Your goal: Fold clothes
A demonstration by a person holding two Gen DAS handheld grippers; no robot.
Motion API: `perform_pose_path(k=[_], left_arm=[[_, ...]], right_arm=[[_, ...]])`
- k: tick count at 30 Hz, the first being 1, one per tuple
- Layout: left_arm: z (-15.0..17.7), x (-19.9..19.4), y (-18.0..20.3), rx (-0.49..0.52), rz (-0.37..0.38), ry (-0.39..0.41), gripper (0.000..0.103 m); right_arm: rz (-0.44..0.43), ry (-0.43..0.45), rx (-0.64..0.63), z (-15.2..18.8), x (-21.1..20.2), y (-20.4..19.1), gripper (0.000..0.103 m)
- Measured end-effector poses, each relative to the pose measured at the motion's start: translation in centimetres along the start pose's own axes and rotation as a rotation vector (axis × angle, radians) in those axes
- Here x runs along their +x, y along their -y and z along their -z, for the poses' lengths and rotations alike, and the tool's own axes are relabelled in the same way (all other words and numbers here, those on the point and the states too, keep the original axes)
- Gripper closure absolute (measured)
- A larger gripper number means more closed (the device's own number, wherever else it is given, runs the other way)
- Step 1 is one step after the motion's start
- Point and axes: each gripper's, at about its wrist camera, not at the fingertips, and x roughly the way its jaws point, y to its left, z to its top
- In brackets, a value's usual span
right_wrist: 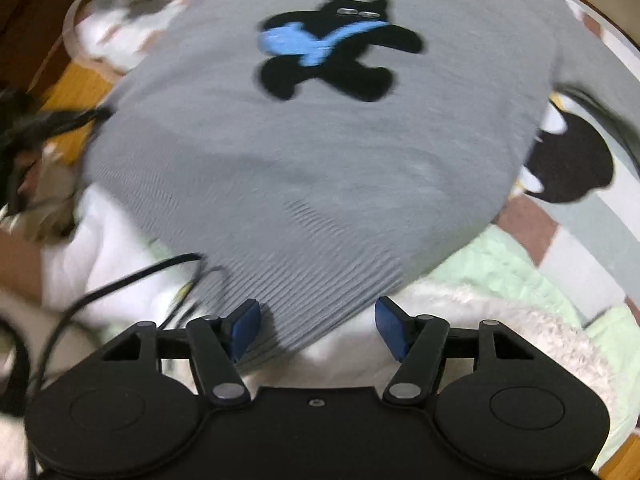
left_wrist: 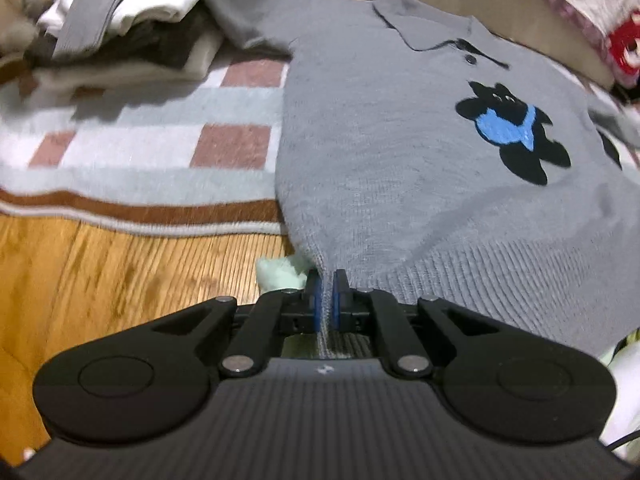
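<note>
The left gripper [left_wrist: 327,294] is pinched tight on the ribbed hem of the grey sweater [left_wrist: 400,152] — the garment spreads ahead of it over a checked blanket [left_wrist: 160,148]. The right gripper [right_wrist: 316,326] gapes wide, holding nothing — the hem lies just beyond its 2 pads [right_wrist: 244,326].

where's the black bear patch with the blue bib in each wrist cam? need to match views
Left wrist: bear patch sits right of centre, on the grey sweater, below the collar buttons.
Right wrist: bear patch sits upper centre, blurred, above the open gripper.
Shared landmark: the sweater's ribbed hem, nearest the gripper in both.
</note>
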Motion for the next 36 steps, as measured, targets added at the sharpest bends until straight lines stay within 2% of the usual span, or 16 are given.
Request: perform_pose_path(k=[2,7,8,9,10,13,17,19,21,24,25,26,28,30,33,36], left_arm=[[-0.1,0.2,0.0,-0.01,-0.002,-0.004,0.098],[0.0,0.2,-0.8,-0.088,0.017,-0.004,0.098],[-0.1,0.1,-1.0,-0.096,0.018,-0.002,0.098],[-0.1,0.1,-1.0,-0.1,0.017,-0.001,0.098],[-0.2,0.1,-1.0,-0.102,0.015,-0.001,0.098],[-0.2,0.3,-0.9,-0.103,0.007,-0.006,0.097],[-0.1,0.4,-0.6,-0.09,-0.007,-0.003,0.097],[0.0,0.4,-0.6,-0.095,-0.008,-0.003,0.097],[0.1,0.5,-0.7,-0.102,-0.007,-0.003,0.097],[0.0,0.6,-0.7,-0.098,-0.009,-0.005,0.097],[-0.1,0.6,-0.7,-0.091,-0.012,-0.006,0.097],[-0.1,0.5,-0.6,-0.077,-0.015,-0.01,0.098],[-0.3,0.2,-0.5,-0.053,-0.026,-0.021,0.098],[-0.4,-0.1,-0.6,-0.041,-0.03,-0.032,0.098],[-0.5,-0.1,-0.6,-0.035,-0.027,-0.057,0.098],[-0.5,0.4,-0.4,-0.001,-0.025,-0.081,0.098]], right_arm=[[-0.017,0.004,-0.046,0.6,-0.4,-1.1,0.033],[0.153,0.059,-0.151,1.3,1.2,-3.6,0.036],[0.161,0.088,-0.146,1.2,1.0,-3.6,0.05],[0.153,0.122,-0.125,0.9,0.5,-3.3,0.069],[0.15,0.155,-0.097,0.7,0.1,-2.9,0.074],[0.189,0.254,-0.003,0.5,-1.1,-1.0,0.078],[0.302,0.226,-0.01,-0.2,-0.1,-0.2,0.077],[0.293,0.179,0.007,-0.1,0.9,-0.7,0.064],[0.259,0.153,0.035,0.1,1.9,-1.3,0.043],[0.21,0.131,0.096,0.7,4.0,-2.0,0.041],[0.239,0.132,0.056,0.9,4.3,-2.6,0.047],[0.282,0.136,-0.002,1.2,4.4,-3.4,0.075],[0.348,0.147,-0.091,1.5,3.7,-4.9,0.098],[0.38,0.171,-0.138,1.6,0.5,-6.2,0.1],[0.356,0.155,-0.219,2.8,-4.0,-8.2,0.1],[0.352,0.083,-0.242,3.9,-4.0,-8.2,0.1]])
